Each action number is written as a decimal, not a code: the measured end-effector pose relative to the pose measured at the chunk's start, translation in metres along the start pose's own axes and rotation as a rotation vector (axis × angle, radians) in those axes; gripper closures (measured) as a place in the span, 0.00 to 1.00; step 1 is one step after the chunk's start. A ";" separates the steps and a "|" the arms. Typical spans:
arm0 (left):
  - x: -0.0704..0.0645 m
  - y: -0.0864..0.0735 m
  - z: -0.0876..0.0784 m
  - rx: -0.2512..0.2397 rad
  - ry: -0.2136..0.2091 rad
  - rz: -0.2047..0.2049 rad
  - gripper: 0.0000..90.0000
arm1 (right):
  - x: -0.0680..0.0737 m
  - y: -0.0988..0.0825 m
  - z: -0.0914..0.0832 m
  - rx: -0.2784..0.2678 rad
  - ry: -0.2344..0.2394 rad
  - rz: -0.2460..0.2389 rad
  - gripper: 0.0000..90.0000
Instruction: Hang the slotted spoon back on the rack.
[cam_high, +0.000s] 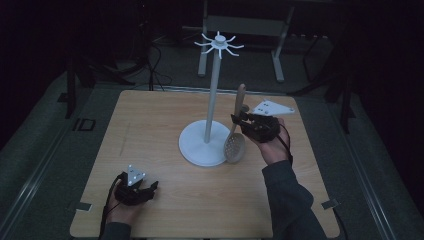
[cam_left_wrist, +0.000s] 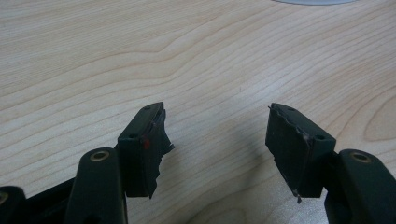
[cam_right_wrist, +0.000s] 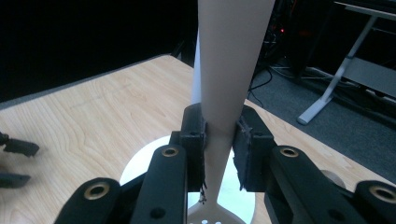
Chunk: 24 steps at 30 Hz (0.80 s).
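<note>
Right gripper (cam_high: 239, 120) clenched on slotted spoon (cam_high: 236, 134) handle beside rack (cam_high: 212, 95); left gripper (cam_left_wrist: 217, 135) released. Risk: spoon swinging, toppling rack.

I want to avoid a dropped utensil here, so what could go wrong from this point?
1. The right gripper clamps the slotted spoon on its narrow neck, bowl hanging down, so the spoon might pivot or slip.
2. The bowl hangs close to the white stand, so a swing could knock its base.
3. The left gripper rests open on the table, too far off to steady anything.

Beige spoon (cam_high: 236, 135); white stand (cam_high: 209, 132)
</note>
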<state>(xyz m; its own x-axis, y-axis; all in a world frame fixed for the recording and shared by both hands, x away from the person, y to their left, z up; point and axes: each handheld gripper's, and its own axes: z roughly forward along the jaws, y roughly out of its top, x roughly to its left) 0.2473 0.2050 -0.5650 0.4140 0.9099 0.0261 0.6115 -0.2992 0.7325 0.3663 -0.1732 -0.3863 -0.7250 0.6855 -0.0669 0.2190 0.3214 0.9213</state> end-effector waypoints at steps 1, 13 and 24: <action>0.000 0.000 0.000 0.000 0.000 0.000 0.42 | 0.000 0.002 0.000 -0.002 -0.001 0.002 0.84; 0.001 0.000 -0.001 -0.003 0.002 0.000 0.42 | 0.000 0.015 0.000 -0.019 -0.017 0.012 0.84; 0.001 0.000 -0.001 -0.010 0.002 -0.008 0.42 | -0.003 0.027 -0.004 -0.025 -0.025 0.005 0.84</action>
<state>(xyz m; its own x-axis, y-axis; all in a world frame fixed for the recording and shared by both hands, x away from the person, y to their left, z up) 0.2470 0.2059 -0.5643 0.4076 0.9129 0.0219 0.6076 -0.2891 0.7397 0.3722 -0.1692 -0.3603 -0.7074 0.7031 -0.0716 0.2058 0.3019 0.9309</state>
